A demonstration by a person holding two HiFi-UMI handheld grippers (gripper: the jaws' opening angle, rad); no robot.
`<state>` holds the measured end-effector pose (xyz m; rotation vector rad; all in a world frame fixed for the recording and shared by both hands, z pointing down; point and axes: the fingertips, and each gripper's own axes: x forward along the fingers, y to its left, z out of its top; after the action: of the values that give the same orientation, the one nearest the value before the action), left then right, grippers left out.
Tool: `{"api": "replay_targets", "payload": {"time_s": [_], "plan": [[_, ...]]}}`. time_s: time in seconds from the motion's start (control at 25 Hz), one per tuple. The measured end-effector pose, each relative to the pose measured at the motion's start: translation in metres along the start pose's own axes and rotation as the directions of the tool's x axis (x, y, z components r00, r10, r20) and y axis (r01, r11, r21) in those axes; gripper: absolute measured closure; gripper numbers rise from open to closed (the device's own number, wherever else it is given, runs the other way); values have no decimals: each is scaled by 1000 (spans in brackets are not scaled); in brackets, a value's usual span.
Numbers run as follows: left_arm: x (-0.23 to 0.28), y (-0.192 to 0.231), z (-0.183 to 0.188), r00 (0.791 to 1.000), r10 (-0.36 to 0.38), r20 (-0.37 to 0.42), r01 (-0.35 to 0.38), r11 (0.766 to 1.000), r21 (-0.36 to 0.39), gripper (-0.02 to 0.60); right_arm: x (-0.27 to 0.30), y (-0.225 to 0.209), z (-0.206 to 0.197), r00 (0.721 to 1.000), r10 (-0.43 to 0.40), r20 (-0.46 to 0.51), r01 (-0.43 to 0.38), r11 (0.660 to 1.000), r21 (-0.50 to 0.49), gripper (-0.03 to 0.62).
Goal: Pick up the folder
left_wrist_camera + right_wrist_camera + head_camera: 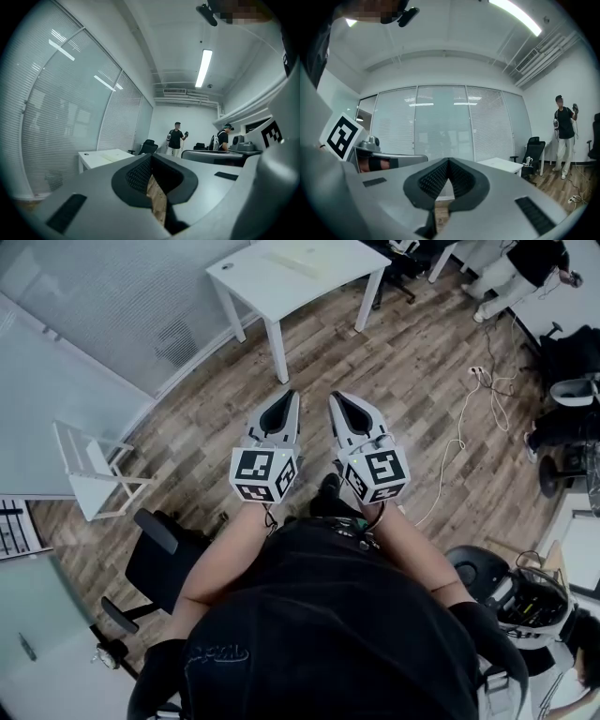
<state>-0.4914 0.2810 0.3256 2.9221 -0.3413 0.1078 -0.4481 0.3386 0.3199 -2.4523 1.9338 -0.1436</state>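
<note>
A flat pale folder [296,260] lies on the white table [272,292] at the far end of the wooden floor; in the left gripper view the folder [112,154] shows on the same table [96,159]. My left gripper [288,396] and right gripper [337,398] are held side by side at waist height, pointing level toward the table and well short of it. Both stand shut with nothing between the jaws. The left gripper [151,157] and the right gripper [449,160] show closed tips in their own views.
A black office chair [161,562] stands at my left, a white rack [94,474] by the glass wall. Cables [466,418] trail over the floor at right. Other people [176,138] stand further back, near chairs and desks [572,390].
</note>
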Motion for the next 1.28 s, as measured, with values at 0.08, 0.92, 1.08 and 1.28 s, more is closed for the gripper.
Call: {"api": "replay_targets", "payload": {"time_s": [0.08, 0.92, 1.08, 1.28], "plan": [[23, 1, 1, 1000, -6, -5, 6, 1000, -3, 569, 11, -18, -1, 1000, 2, -6, -1, 1000, 5, 582], [191, 12, 2, 999, 21, -25, -23, 998, -62, 569, 95, -153, 3, 995, 87, -44, -87, 996, 14, 582], [224, 28, 3, 999, 3, -41, -5, 999, -53, 569, 121, -180, 3, 998, 49, -46, -48, 998, 32, 582], [263, 62, 14, 999, -10, -38, 8, 999, -43, 569, 165, -210, 7, 999, 5, -46, -3, 999, 45, 582]]}}
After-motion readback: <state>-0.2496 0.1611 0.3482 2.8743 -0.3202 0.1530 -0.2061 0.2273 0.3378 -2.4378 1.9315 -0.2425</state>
